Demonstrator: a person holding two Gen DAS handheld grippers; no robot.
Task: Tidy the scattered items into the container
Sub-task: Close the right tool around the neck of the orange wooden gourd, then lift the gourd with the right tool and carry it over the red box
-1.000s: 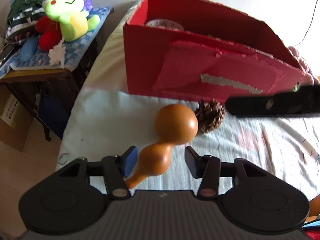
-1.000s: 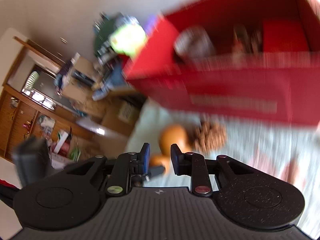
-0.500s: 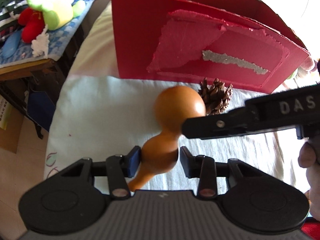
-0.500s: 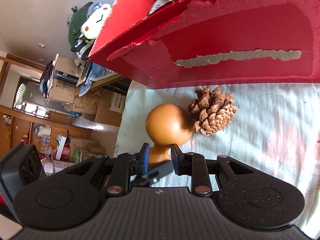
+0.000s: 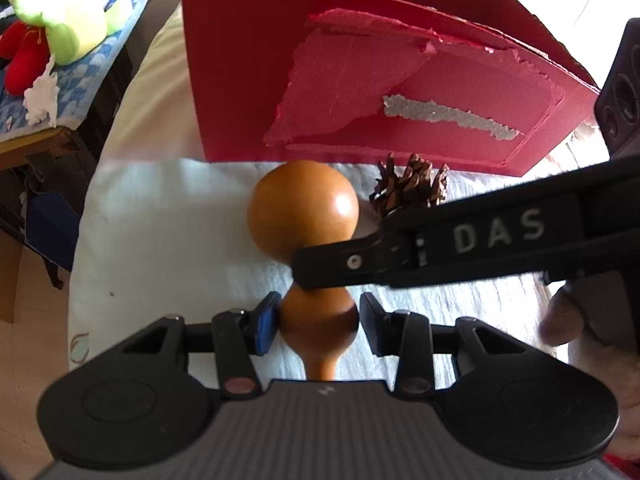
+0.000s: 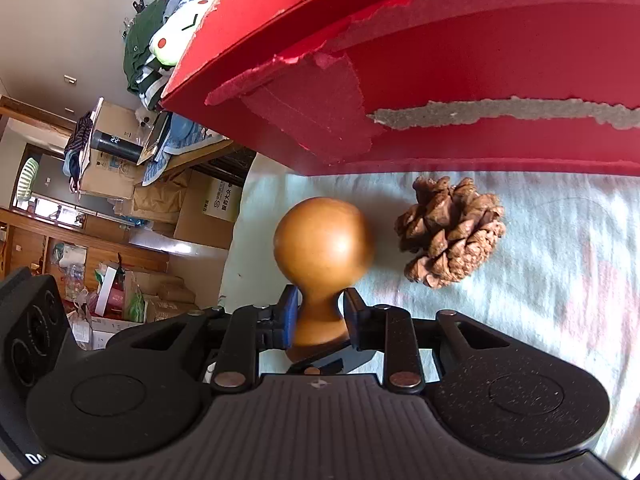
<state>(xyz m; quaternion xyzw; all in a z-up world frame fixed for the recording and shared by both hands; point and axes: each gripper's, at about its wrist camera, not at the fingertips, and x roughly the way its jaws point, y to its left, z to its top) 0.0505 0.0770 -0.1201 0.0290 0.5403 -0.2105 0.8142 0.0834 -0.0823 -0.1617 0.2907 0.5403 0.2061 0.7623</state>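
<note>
A brown gourd lies on the pale cloth that covers the surface, its round bulb toward the red cardboard box and its narrow stem end pointing back at the left camera. The left tool straddles the gourd's smaller lobe: the blue-padded finger touches or nearly touches one flank, while the opposite finger stands a little clear of the other, so this tool is spread and not clamped. The right tool comes in from the right side, crossing the left camera's view as a black bar marked "DAS", and brackets the gourd's waist between the two lobes. Its fingers lie close against the neck on both sides; the gourd is slightly blurred there, so it seems to be gripped, though firm contact cannot be confirmed. A pinecone rests on the cloth just beside the gourd's bulb, near the foot of the box, apart from both tools. The box stands at the far edge of the cloth, its front wall torn with a grey strip exposed. A green plush toy sits on a blue checked cloth on a side table to the left.
</note>
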